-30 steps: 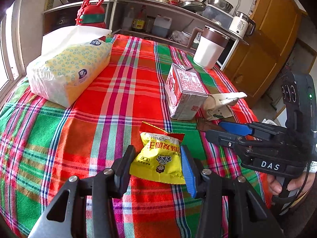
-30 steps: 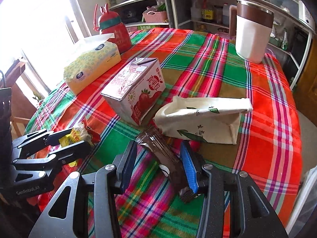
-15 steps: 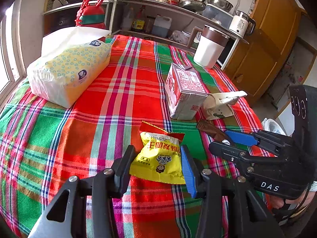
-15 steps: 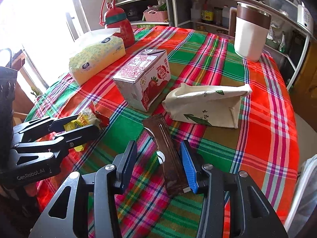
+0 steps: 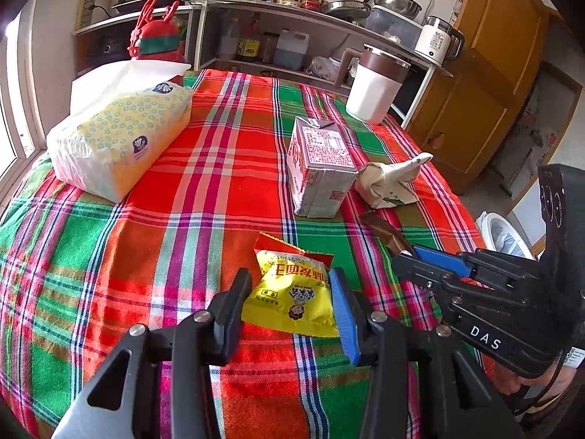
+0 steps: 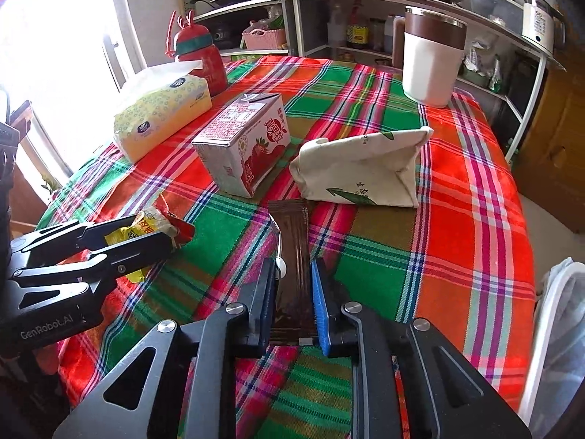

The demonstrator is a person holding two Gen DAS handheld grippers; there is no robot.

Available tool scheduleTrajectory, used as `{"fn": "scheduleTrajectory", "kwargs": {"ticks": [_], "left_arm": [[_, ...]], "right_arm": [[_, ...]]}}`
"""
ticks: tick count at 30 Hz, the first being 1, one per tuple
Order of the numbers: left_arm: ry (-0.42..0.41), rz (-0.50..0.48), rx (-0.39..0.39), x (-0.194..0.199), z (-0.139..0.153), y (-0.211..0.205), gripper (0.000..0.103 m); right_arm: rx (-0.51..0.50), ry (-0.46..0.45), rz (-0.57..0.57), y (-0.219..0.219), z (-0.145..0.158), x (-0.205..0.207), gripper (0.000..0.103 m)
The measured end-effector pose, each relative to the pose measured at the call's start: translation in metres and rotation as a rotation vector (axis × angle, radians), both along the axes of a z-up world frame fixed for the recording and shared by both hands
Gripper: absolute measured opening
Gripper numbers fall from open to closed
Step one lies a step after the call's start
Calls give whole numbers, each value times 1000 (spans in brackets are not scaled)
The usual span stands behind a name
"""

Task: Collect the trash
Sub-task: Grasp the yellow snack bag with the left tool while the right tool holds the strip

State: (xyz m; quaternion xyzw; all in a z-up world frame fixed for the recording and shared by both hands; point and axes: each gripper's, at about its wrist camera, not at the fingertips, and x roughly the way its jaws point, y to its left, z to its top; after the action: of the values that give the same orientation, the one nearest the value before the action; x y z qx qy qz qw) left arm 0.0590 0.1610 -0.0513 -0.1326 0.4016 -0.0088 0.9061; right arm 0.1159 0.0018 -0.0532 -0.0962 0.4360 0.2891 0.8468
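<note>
A yellow snack packet (image 5: 292, 294) lies on the plaid tablecloth between the fingers of my left gripper (image 5: 290, 280), whose jaws touch its sides. A brown wrapper (image 6: 294, 256) lies lengthwise between the fingers of my right gripper (image 6: 294, 270), whose jaws have narrowed onto it. In the left wrist view the wrapper (image 5: 384, 232) runs under my right gripper (image 5: 409, 252). In the right wrist view my left gripper (image 6: 172, 232) holds the snack packet (image 6: 150, 226). A strawberry milk carton (image 6: 245, 142) and a flattened white carton (image 6: 362, 168) lie behind.
A tissue pack (image 5: 120, 139), a red bottle (image 5: 157, 40) and a white-and-brown jug (image 5: 376, 87) stand further back on the table. A white bin (image 6: 555, 336) with a bag sits beyond the table's right edge. Kitchen shelves (image 5: 292, 25) line the back wall.
My right gripper has closed in on the brown wrapper, which now lies straight between its jaws. My left gripper has stayed around the snack packet.
</note>
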Motion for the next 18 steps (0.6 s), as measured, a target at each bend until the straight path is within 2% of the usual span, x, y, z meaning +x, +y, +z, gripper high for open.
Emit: {"fn": "scheduleTrajectory", "kwargs": {"ticks": [14,18], "left_arm": [[11,-1,33,-5,-3,-12,44],[-7,-8,37,-7,4,-17,40]], "right_arm": [[77,5,-43,-19,6,-15,20],[98,-1,-57,-26,10,-18,20]]}}
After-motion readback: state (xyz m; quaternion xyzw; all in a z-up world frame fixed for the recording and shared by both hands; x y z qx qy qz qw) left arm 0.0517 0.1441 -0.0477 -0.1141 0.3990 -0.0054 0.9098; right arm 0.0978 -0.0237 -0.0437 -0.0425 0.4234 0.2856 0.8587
